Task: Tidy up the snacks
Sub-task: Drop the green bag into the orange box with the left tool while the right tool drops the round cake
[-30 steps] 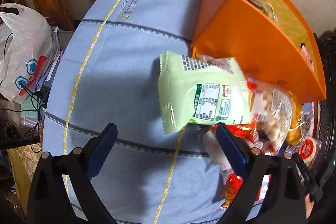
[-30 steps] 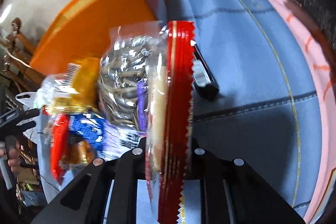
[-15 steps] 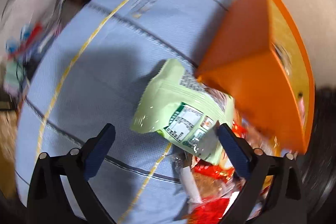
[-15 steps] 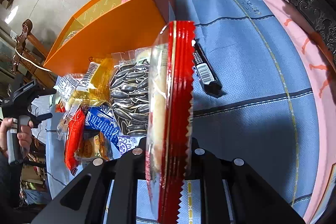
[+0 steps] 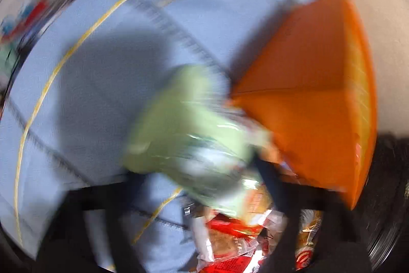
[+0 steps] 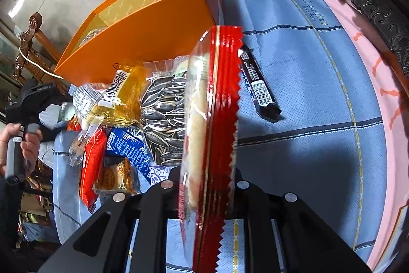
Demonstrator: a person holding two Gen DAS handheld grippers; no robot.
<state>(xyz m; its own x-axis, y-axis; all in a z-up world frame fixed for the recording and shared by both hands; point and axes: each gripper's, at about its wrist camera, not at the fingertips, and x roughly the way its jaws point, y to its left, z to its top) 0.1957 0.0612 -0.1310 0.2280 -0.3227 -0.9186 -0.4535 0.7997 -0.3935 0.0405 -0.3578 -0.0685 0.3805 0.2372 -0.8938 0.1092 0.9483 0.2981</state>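
Observation:
My right gripper [image 6: 204, 186] is shut on a red-edged clear snack packet [image 6: 217, 119] and holds it upright above the blue cloth. Behind it lies a heap of snacks: a sunflower seed bag [image 6: 163, 109], a yellow packet [image 6: 122, 99], a blue packet [image 6: 130, 147] and a red packet [image 6: 92, 160]. An open orange box [image 6: 153, 27] stands beyond the heap. The left wrist view is blurred: a pale green bag [image 5: 189, 129] lies before the orange box [image 5: 306, 104], and my left gripper [image 5: 199, 183] spans it with fingers apart.
A black snack bar [image 6: 258, 83] lies on the blue cloth [image 6: 306, 68] right of the held packet. A pink cloth edge [image 6: 388, 99] and dark carved wood run along the right. A hand holds the left gripper's handle [image 6: 18, 145] at the far left.
The left wrist view has swung and moved closer to the green bag, now blurred. The right gripper has lifted and drawn back with the red packet, showing more of the orange box.

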